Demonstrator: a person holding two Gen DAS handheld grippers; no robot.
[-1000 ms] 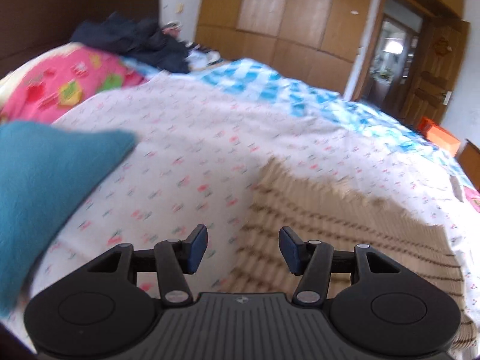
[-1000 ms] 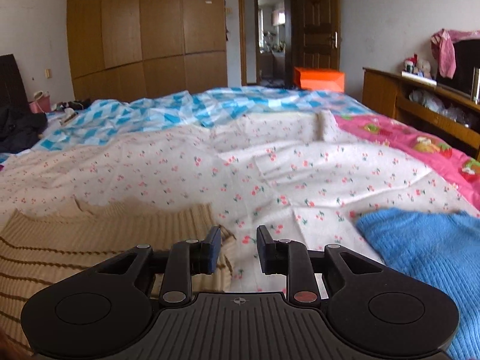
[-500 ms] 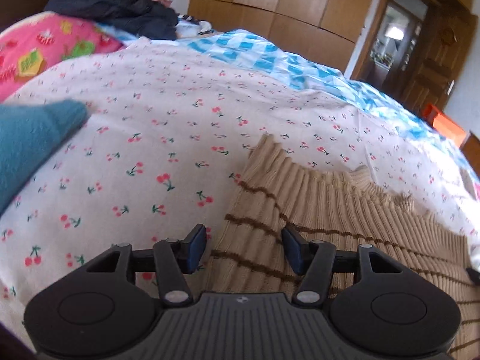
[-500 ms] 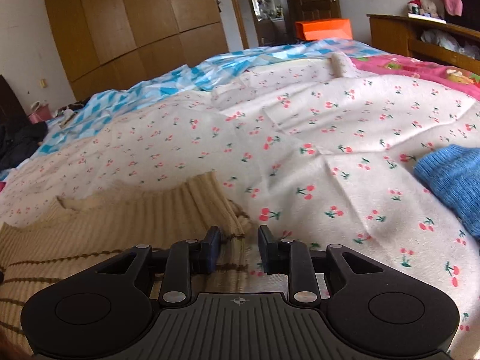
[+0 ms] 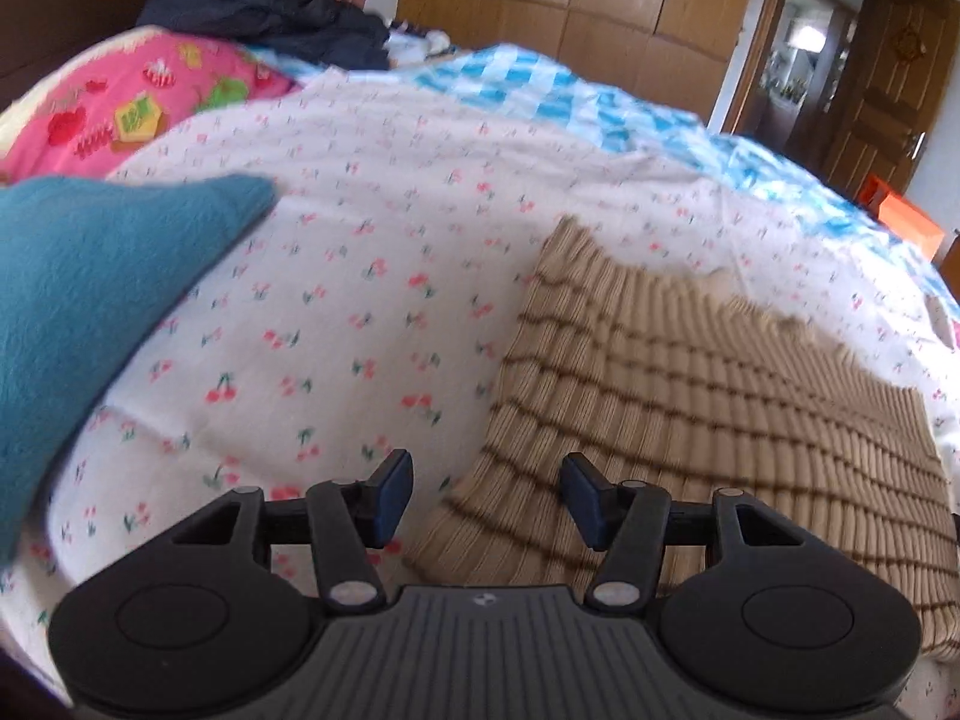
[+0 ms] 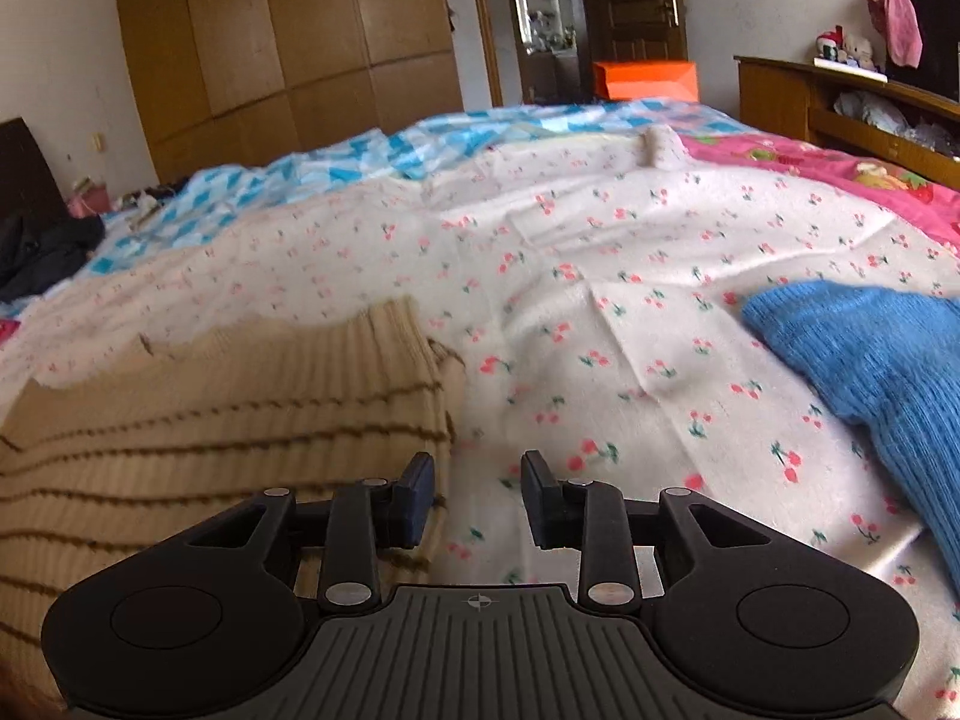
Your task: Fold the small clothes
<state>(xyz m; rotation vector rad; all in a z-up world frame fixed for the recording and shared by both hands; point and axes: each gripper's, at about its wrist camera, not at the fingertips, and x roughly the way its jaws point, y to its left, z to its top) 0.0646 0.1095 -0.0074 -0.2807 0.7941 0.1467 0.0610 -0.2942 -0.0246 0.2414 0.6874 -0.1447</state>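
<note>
A beige ribbed knit garment with thin brown stripes [image 5: 690,396] lies flat on the cherry-print sheet [image 5: 360,300]. It also shows in the right wrist view [image 6: 210,432]. My left gripper [image 5: 486,498] is open and empty, with the garment's left edge between its fingers. My right gripper [image 6: 477,498] is open and empty at the garment's right edge, its left finger over the knit.
A teal folded garment [image 5: 78,312] lies to the left. A blue knit garment [image 6: 882,372] lies to the right. Dark clothes [image 5: 264,12] are piled at the bed's far side. A pink quilt [image 6: 840,180], wooden wardrobes [image 6: 288,48] and a wooden shelf [image 6: 840,102] stand around.
Both grippers dipped close to the garment's edges half a second ago and have pulled back up. The right gripper's jaws have opened wider.
</note>
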